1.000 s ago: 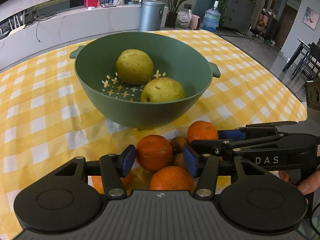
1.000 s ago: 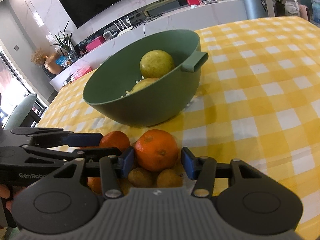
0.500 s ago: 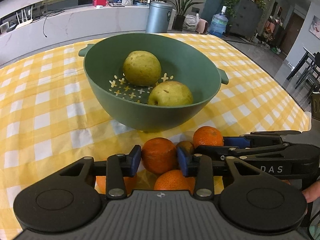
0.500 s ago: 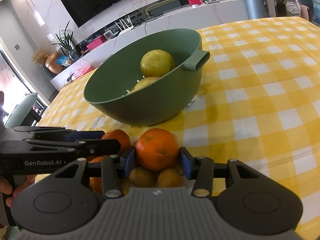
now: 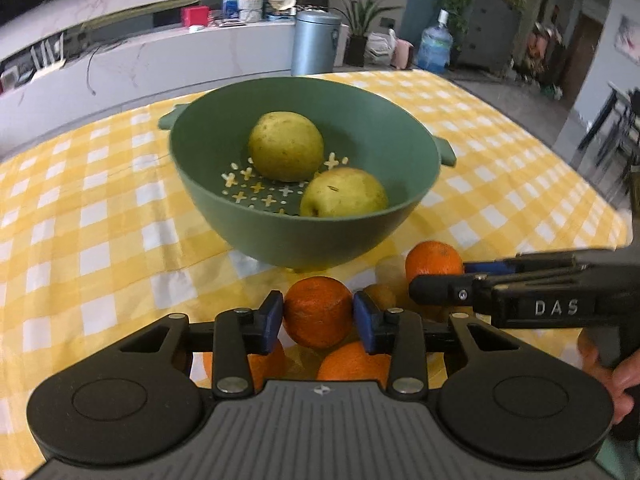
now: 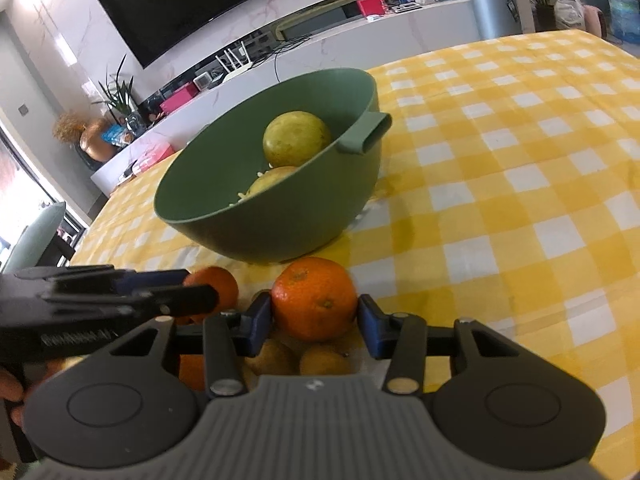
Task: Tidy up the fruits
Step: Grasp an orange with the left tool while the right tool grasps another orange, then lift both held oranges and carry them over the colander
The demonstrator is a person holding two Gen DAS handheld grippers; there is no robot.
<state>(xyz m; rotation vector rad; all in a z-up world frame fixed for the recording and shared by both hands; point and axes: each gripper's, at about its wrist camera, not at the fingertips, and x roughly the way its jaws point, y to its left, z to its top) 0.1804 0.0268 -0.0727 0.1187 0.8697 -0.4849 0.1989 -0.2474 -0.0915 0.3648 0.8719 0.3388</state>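
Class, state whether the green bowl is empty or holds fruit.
Holds fruit: two yellow-green pears lie inside the green bowl; no oranges inside.

A home living-dining room: a large black wall-mounted television [image 6: 192, 4] above a long white marble-look console [image 6: 320, 52], potted green plants [image 5: 360, 20], and a yellow-and-white checked tablecloth [image 6: 520, 160].

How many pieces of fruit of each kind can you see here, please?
Pears in the bowl: 2
Oranges: 4
Small brown fruits: 2
Total: 8
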